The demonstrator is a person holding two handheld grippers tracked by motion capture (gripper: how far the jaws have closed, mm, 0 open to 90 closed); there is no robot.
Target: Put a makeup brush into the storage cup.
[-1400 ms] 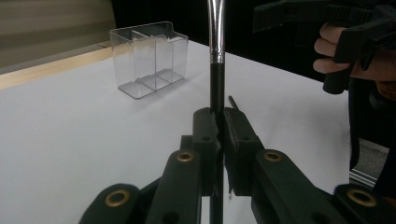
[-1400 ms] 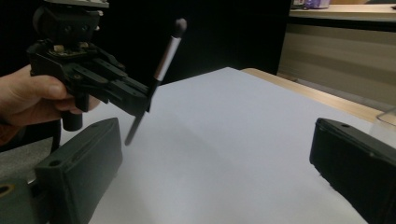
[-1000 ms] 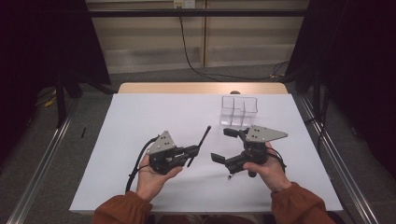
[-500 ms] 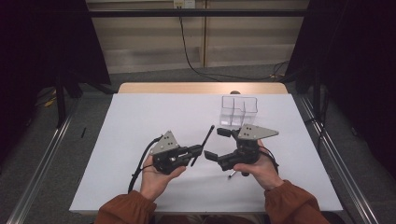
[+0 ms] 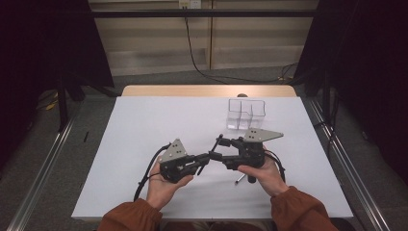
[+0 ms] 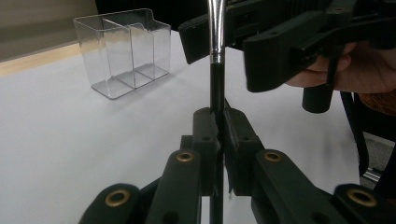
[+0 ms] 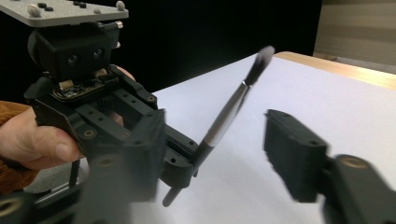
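A makeup brush with a black handle, a silver ferrule and dark bristles sticks up out of my left gripper, which is shut on the handle's lower part. In the high view the brush slants up and right from the left gripper at the table's front middle. My right gripper faces it, one jaw on each side of the brush shaft. Its jaws have just been closing, and a gap still shows between each pad and the brush. The right gripper meets the left tip to tip.
A clear plastic organiser with several compartments stands empty at the back right of the white table; it also appears in the left gripper view as the organiser. Cables trail from both grippers toward the front edge.
My right gripper has moved left until it faces the left gripper, and its jaws have narrowed around the brush. The left gripper has held still with the brush.
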